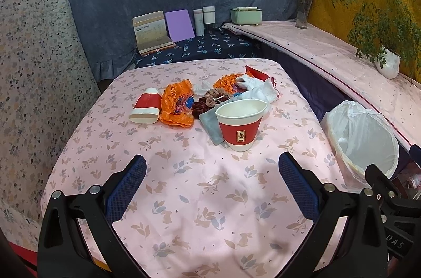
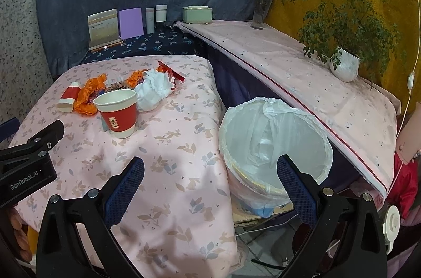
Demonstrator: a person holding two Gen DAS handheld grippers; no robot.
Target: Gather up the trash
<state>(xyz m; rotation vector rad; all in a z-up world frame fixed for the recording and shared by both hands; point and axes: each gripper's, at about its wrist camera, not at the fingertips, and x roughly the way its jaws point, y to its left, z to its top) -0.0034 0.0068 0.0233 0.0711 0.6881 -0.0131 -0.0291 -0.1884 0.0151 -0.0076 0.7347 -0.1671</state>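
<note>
Because the upright paper cup (image 1: 240, 128) appears empty and thin-walled, it should be treated as light and easily crushed; the recommended hold is across the red sleeve at mid-height, with light pressure only. It stands on the pink tabletop (image 1: 200, 199), partly on a grey cloth (image 1: 210, 124), at the near edge of a litter cluster comprising a second cup (image 1: 146, 105) lying on its side at the left, crumpled orange wrappers (image 1: 175, 104) that look soft and slippery, and white crumpled material (image 1: 256, 88) at the far right. Both the left tongs (image 1: 212, 186) and the right tongs (image 2: 210, 188) are spread wide and hold nothing. The cup stands beyond the left tongs, slightly right of centre, well apart from them. The lined bin (image 2: 273, 143) stands just beside the tabletop's right edge, its near rim between the right tongs' tips.
</note>
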